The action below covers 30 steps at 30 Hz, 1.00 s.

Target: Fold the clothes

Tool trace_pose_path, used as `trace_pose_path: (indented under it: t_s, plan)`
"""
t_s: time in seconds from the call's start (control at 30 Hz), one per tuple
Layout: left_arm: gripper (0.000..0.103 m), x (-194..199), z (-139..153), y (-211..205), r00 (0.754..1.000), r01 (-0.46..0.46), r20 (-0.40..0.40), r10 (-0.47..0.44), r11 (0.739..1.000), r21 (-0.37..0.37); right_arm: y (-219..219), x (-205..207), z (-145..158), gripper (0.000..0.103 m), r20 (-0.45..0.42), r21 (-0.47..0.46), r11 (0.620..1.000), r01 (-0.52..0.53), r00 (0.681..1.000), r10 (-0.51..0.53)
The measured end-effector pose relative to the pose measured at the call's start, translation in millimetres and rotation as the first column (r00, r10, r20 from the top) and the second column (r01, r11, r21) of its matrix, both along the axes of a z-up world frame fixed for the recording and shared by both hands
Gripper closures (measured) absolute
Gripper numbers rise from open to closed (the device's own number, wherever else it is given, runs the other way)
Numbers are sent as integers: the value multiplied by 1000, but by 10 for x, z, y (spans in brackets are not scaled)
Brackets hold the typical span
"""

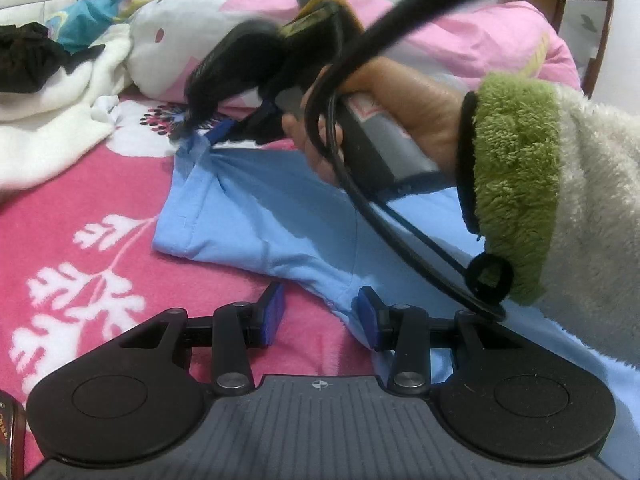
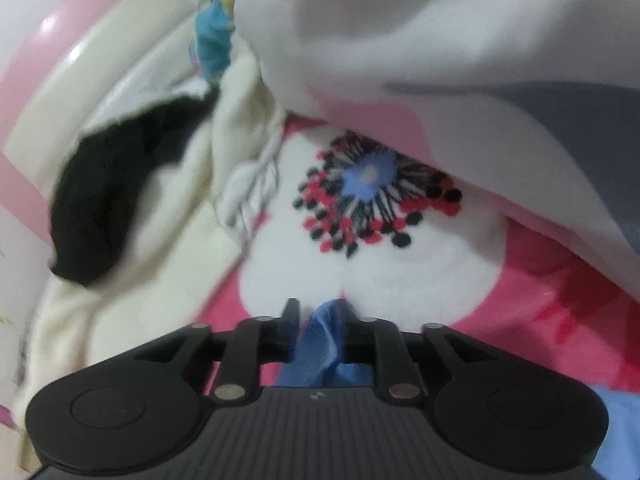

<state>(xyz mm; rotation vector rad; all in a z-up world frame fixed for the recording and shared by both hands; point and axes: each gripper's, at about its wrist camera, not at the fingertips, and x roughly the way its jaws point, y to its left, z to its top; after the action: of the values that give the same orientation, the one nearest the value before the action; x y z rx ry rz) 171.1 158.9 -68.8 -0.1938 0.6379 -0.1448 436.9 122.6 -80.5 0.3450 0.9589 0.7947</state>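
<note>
– Where is the garment?

– The light blue shirt (image 1: 256, 216) lies on the pink flowered blanket (image 1: 80, 208) on the bed, its sleeve stretching to the far left.

– And the right gripper (image 1: 200, 136)?

– A hand (image 1: 384, 112) in a fleece sleeve (image 1: 540, 184) holds it at the far sleeve end. Its fingers are clamped on a bunch of the blue fabric; the right wrist view shows the cloth pinched between them.

– The left gripper (image 1: 320, 316)?

– Near, at the shirt's lower edge. Its fingers are spread apart; the right pad touches the fabric, nothing lies gripped between them.

– Anything else around?

– A white garment (image 1: 52, 128) and a black one (image 1: 28, 60) at the far left, and a pink-and-white quilt (image 1: 460, 36) behind.
</note>
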Motion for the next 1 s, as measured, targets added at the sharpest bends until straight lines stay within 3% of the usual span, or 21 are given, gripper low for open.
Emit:
trace_pose_path:
  t_s: [0.07,0.13,0.17,0.23,0.3,0.4,0.5,0.63,0.77,0.9,1.0]
  plan:
    - [63,-5,-1,1,1000,0,0,0,1000,0,-68,3,37,62,15,51,999,17,1000,-18]
    - [63,-11,4,4,1000,0,0,0,1000,2,-247,-48,257,62,61,125,991,44,997,-52]
    - [63,-15,7,7,1000,0,1,0,1000,4,-315,-77,362,62,72,119,992,47,996,-55]
    - [63,-20,12,8,1000,-1,1,1,1000,8,-360,-155,486,63,86,40,999,14,996,-17]
    - [63,-21,14,7,1000,-1,0,1,1000,10,-321,-264,508,77,88,-74,996,-54,994,61]
    - [63,-13,16,8,1000,-2,-1,2,1000,9,-67,-423,320,89,84,-270,950,-153,980,182]
    - [63,-8,11,12,1000,-1,-1,1,1000,10,199,-433,70,93,72,-357,911,-205,967,246]
    - [63,-4,7,22,1000,0,-2,0,1000,1,481,-309,-44,93,126,-338,917,-209,956,265]
    - [63,-12,4,35,1000,0,-3,0,1000,-12,545,-66,-21,93,123,-267,952,-151,974,189]
    - [63,-26,10,65,1000,-2,-5,2,999,-35,262,38,199,91,141,-182,981,-71,985,97]
    - [63,-25,22,93,1000,-6,-6,6,999,-51,-105,-40,479,91,190,-198,979,-55,977,93]
